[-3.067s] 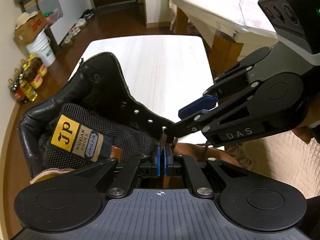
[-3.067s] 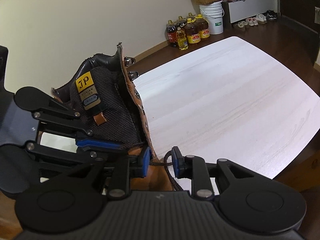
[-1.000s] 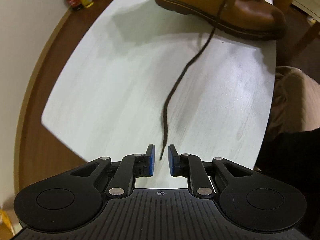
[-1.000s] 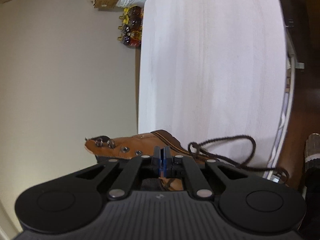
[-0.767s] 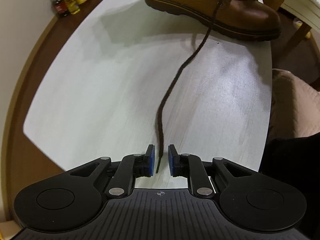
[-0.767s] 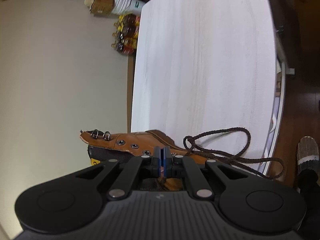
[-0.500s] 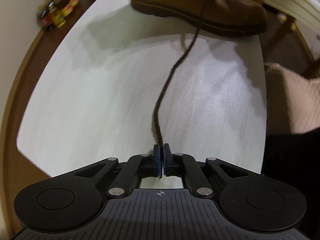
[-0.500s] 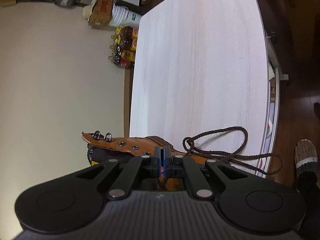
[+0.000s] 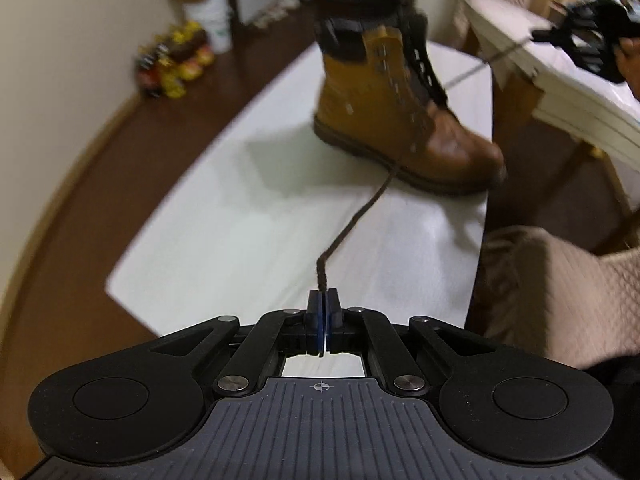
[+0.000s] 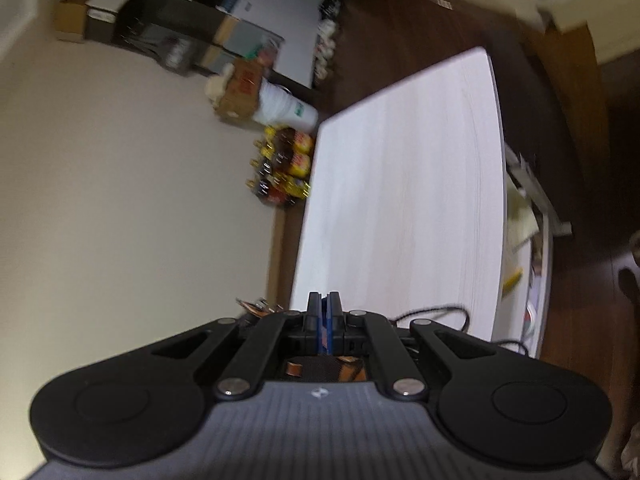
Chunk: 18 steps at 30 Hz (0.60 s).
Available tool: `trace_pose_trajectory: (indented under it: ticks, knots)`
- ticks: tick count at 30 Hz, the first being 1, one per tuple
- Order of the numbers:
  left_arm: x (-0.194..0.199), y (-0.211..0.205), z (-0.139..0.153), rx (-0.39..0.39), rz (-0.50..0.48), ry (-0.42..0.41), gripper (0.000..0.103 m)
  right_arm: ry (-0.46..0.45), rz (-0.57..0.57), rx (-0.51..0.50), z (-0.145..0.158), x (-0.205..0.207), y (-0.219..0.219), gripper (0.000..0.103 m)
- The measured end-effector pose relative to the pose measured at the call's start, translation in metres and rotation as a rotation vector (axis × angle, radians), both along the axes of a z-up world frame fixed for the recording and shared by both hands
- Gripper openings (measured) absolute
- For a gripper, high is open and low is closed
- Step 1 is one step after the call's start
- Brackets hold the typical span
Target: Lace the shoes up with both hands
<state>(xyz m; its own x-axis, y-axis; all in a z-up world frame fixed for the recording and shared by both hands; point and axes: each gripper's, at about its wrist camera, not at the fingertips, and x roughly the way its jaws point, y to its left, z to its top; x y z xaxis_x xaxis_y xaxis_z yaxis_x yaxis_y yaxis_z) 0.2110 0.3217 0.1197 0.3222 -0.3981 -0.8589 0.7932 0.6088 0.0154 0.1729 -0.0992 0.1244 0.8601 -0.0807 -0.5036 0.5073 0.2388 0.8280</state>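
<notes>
Brown lace (image 9: 360, 212) pinched in left gripper (image 9: 322, 300), tan boot (image 9: 400, 120)

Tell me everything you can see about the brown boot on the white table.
The brown boot is a tan leather ankle boot with a dark padded collar, black tongue, metal eyelets and dark sole. It stands upright near the white table edge. One dark lace end runs to the shut left hand-held gripper, another towards the right hand-held gripper.

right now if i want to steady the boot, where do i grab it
Take the boot by its tall ankle collar from above: it stands upright on the table, top open. Its toe faces right; both lace ends are pulled taut, one in the left claw.
</notes>
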Motion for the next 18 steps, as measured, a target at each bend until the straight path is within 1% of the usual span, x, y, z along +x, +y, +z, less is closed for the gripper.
trace_pose_trajectory:
  ticks: [2, 3, 5, 6, 7, 9, 10, 13, 14, 16, 18]
  knots:
    - [-0.025, 0.001, 0.027, -0.034, 0.025, -0.039, 0.001, -0.046, -0.001, -0.014, 0.007, -0.02, -0.003, 0.002]
    - [-0.035, -0.001, 0.034, -0.044, 0.027, -0.049, 0.001, -0.07, -0.007, -0.02, 0.011, -0.033, -0.004, 0.002]
    - [-0.078, -0.007, 0.056, -0.076, 0.045, -0.086, 0.001, -0.12, -0.003, -0.028, 0.016, -0.059, -0.007, 0.002]
    - [-0.088, -0.009, 0.06, -0.087, 0.053, -0.086, 0.001, -0.142, 0.002, -0.032, 0.019, -0.072, -0.009, 0.002]
    - [-0.115, -0.011, 0.068, -0.109, 0.076, -0.082, 0.001, -0.165, 0.007, -0.036, 0.021, -0.085, -0.012, 0.002]
    - [-0.167, -0.017, 0.081, -0.14, 0.107, -0.053, 0.001, -0.178, 0.019, -0.037, 0.023, -0.101, -0.016, 0.002]
    - [-0.184, -0.02, 0.085, -0.147, 0.107, -0.045, 0.001, -0.179, 0.017, -0.04, 0.026, -0.115, -0.019, 0.002]
    - [-0.224, -0.026, 0.098, -0.197, 0.113, -0.019, 0.001, -0.181, 0.01, -0.051, 0.035, -0.157, -0.026, 0.002]
    - [-0.23, -0.026, 0.101, -0.211, 0.112, -0.012, 0.001, -0.182, 0.008, -0.055, 0.038, -0.171, -0.029, 0.002]
    - [-0.251, -0.025, 0.11, -0.249, 0.104, -0.001, 0.001, -0.174, 0.0, -0.063, 0.039, -0.188, -0.029, 0.002]
    - [-0.268, -0.026, 0.113, -0.268, 0.083, 0.01, 0.001, -0.168, -0.01, -0.07, 0.042, -0.203, -0.027, 0.002]
